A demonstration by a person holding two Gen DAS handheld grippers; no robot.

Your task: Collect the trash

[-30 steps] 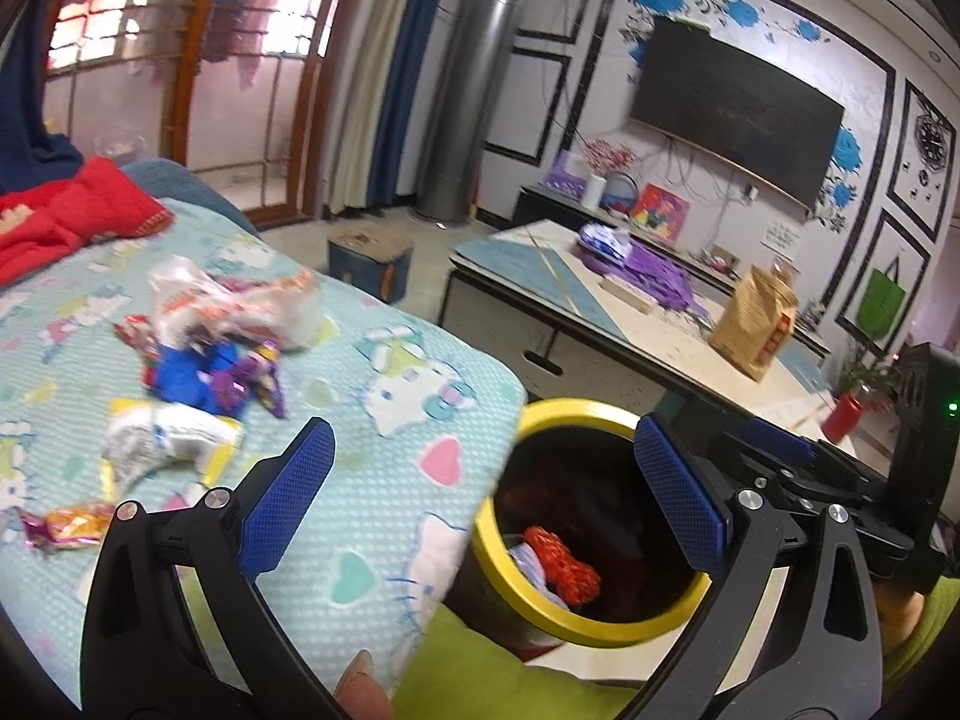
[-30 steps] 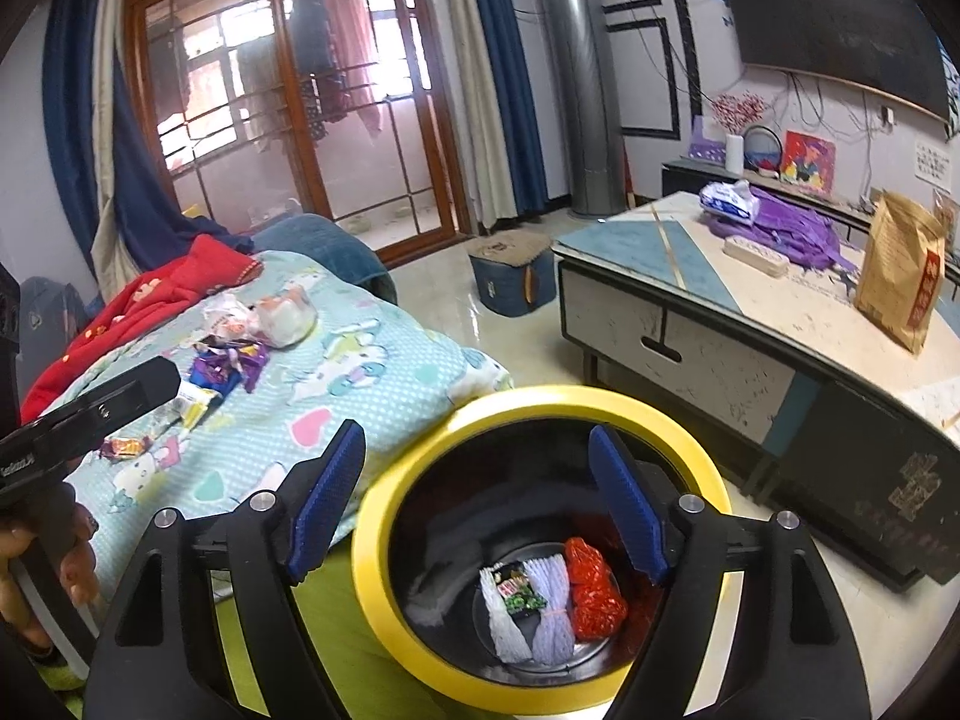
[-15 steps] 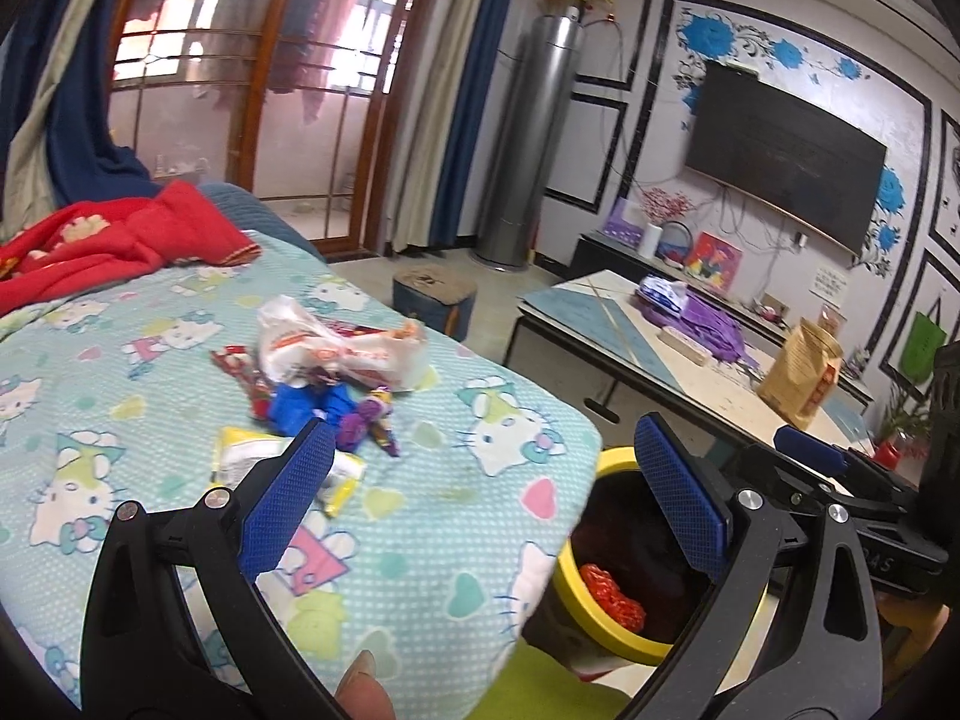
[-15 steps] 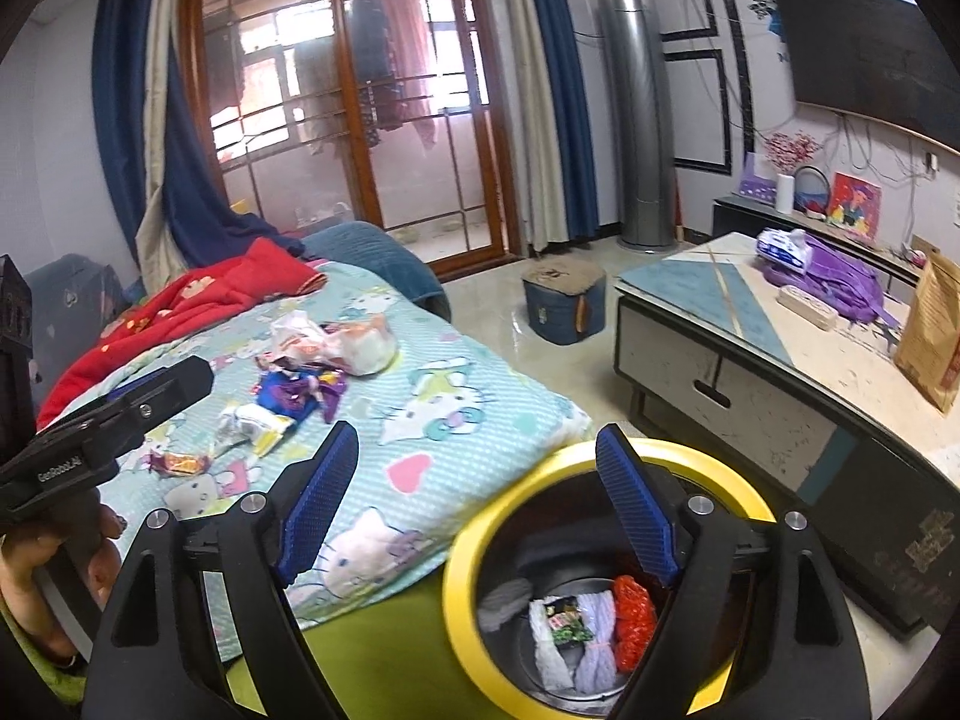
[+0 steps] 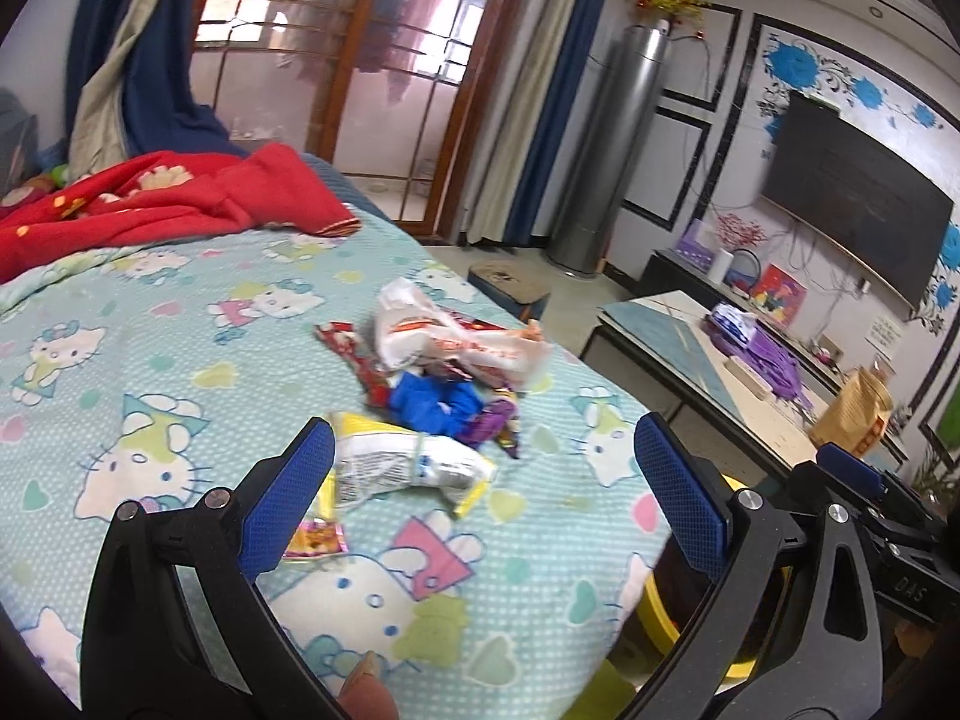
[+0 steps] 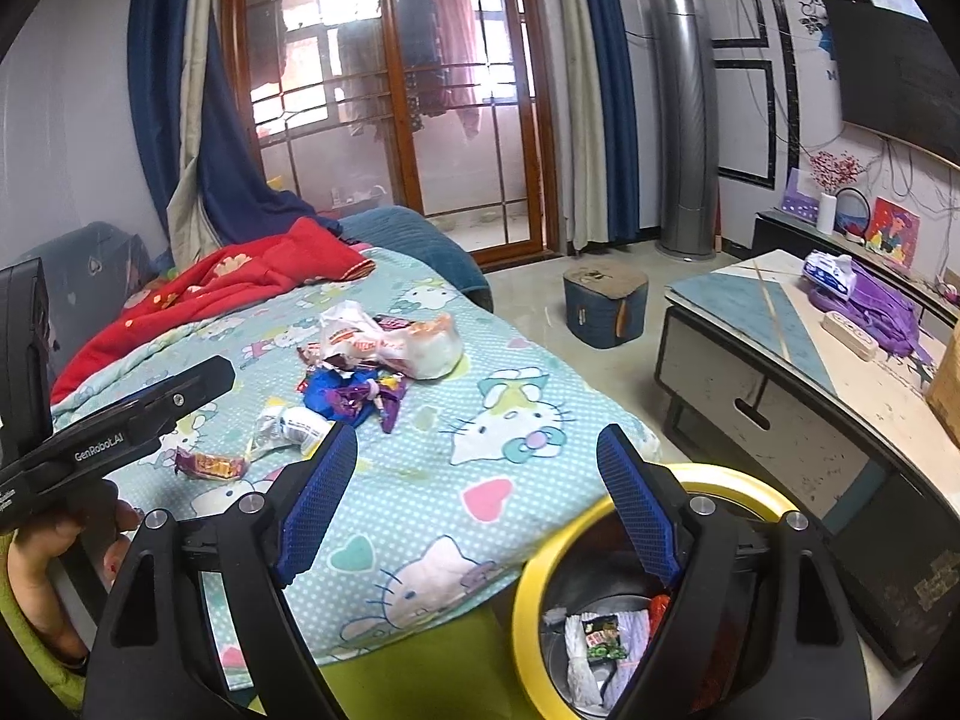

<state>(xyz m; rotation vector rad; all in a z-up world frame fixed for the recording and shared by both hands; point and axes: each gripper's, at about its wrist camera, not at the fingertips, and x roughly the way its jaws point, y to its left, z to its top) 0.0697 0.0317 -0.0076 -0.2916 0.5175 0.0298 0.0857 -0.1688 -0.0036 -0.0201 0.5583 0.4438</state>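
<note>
Several wrappers lie on the Hello Kitty bedsheet [image 5: 180, 396]: a white plastic bag [image 5: 444, 342], a blue wrapper [image 5: 432, 405], a silver-and-yellow packet [image 5: 408, 462] and a small orange wrapper [image 5: 318, 540]. My left gripper [image 5: 480, 480] is open and empty, hovering above the sheet just short of the silver packet. My right gripper [image 6: 474, 498] is open and empty, over the sheet's edge above the yellow-rimmed bin [image 6: 540, 570], which holds several wrappers [image 6: 600, 639]. The pile also shows in the right wrist view [image 6: 366, 372]. The bin rim shows in the left wrist view [image 5: 660, 630].
A red blanket [image 5: 156, 204] lies at the far end of the bed. A low coffee table [image 6: 798, 372] with a purple bag [image 6: 864, 306] stands right of the bin. A small stool [image 6: 606, 300] sits on the floor beyond the bed.
Both grippers have swung left and away from the bin toward the bed. The trash pile now sits nearer the middle of both views. Both grippers stay open.
</note>
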